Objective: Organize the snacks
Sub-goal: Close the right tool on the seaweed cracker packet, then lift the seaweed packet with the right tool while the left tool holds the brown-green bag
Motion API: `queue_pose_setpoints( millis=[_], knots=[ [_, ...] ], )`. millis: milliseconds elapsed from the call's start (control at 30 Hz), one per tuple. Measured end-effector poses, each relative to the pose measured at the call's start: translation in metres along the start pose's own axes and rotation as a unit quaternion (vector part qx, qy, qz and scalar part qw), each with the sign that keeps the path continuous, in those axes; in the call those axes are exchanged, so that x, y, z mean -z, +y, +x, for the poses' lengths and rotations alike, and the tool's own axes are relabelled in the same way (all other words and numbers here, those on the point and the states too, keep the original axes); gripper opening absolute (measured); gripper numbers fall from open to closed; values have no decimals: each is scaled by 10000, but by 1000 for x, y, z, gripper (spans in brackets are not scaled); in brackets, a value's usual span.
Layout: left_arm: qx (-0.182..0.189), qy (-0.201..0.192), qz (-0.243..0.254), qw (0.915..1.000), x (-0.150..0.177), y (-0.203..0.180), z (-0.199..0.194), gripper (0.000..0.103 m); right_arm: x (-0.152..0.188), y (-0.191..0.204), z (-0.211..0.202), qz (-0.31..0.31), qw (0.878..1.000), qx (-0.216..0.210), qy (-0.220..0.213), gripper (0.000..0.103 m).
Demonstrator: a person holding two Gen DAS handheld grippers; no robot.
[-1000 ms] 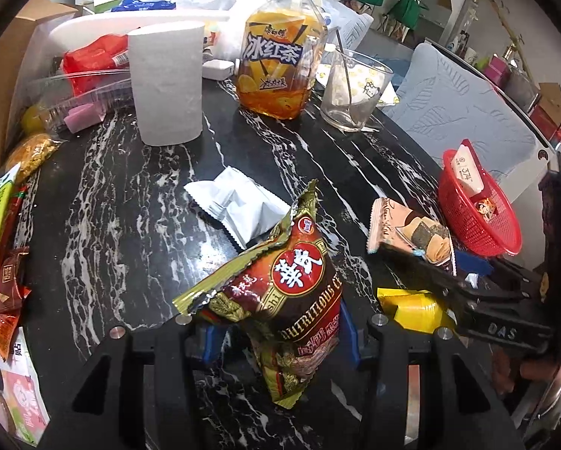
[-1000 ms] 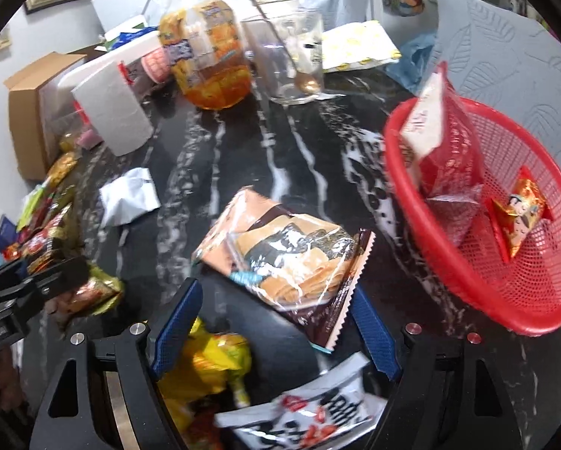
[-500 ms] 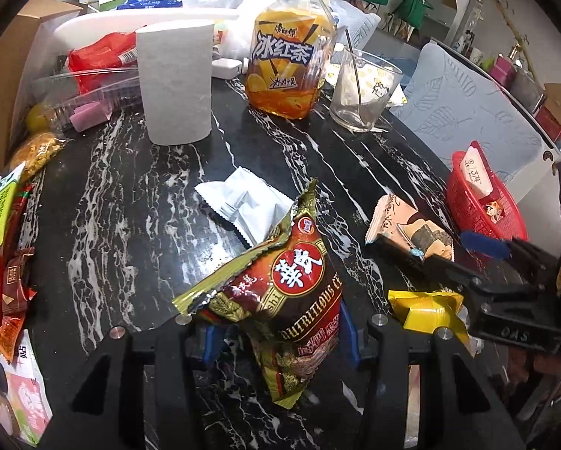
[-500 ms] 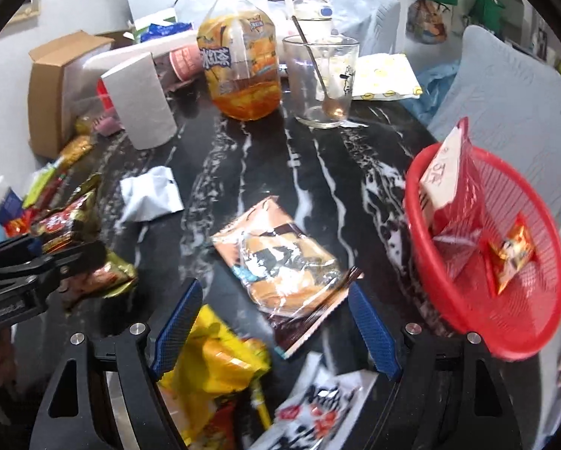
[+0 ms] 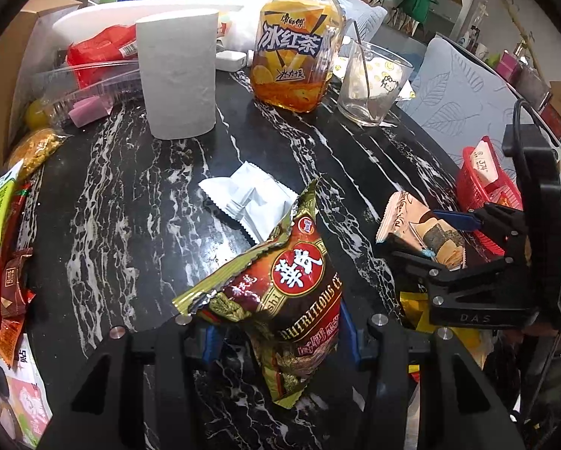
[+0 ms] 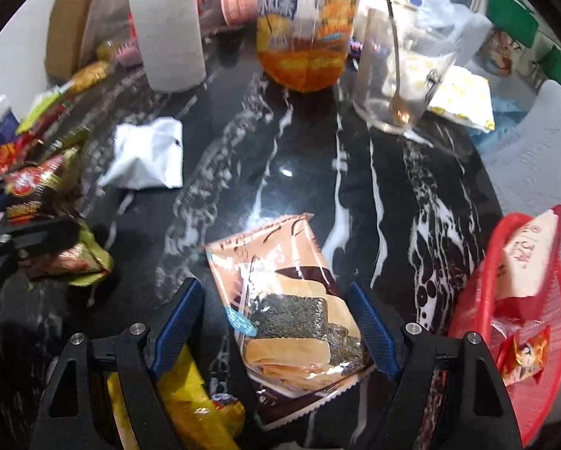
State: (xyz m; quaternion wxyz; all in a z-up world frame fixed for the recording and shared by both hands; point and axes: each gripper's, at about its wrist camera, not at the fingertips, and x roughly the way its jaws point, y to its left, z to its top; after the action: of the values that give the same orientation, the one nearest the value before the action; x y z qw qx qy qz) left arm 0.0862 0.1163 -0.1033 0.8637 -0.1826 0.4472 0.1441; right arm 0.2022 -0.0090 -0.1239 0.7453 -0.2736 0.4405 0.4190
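My left gripper (image 5: 280, 337) is shut on a brown and gold cereal packet (image 5: 291, 292) and holds it upright above the black marble table (image 5: 130, 225). In the right wrist view the same packet (image 6: 36, 187) shows at the left edge. My right gripper (image 6: 274, 318) stands open and points down over a peach seaweed cracker packet (image 6: 291, 311). That packet lies flat between the blue pads (image 6: 179, 315), which do not press on it. The left wrist view shows the right gripper (image 5: 426, 238) over this packet (image 5: 411, 221). A red basket (image 6: 543, 393) with a few snacks sits at the right.
A paper roll (image 5: 177, 75), an iced tea bottle (image 5: 295, 45) and a glass with a spoon (image 5: 370, 82) stand at the back. A white packet (image 5: 250, 198) lies mid-table and a yellow packet (image 6: 190, 393) under the right gripper. Several snacks (image 5: 2, 262) pile at the left edge.
My right gripper has rolled and shifted left, so the cracker packet now lies lengthwise between its fingers and the basket sits farther right in its view. The left gripper keeps its hold, nearly still.
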Motion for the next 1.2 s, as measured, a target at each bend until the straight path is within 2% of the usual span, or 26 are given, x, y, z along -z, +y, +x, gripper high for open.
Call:
queue_pose_setpoints(
  millis=[33,133,167,433,733,967,1200],
  knots=[
    [9,12,-1,10000,0,0,1,48,0,-1,0,42,10000,-57,-41,79],
    [48,42,2,10000,1,0,1,48,2,-2,-2,105,9999,-80,-112,53],
    [45,44,15,10000,1,-1,0,48,3,-2,-3,111,9999,-47,-114,50],
    [17,-47,136,9999,3,-8,-13,48,6,-7,-31,440,9972,58,-606,49],
    [105,-243,376,9989,7,-30,-38,48,26,-6,-73,630,9934,117,-955,49],
    [271,-349,658,9969,12,-58,-53,48,54,-8,-103,896,9894,198,-1126,49],
    [598,-327,1004,9926,24,-94,-61,48,96,-14,-128,1359,9833,298,-1173,49]
  ],
)
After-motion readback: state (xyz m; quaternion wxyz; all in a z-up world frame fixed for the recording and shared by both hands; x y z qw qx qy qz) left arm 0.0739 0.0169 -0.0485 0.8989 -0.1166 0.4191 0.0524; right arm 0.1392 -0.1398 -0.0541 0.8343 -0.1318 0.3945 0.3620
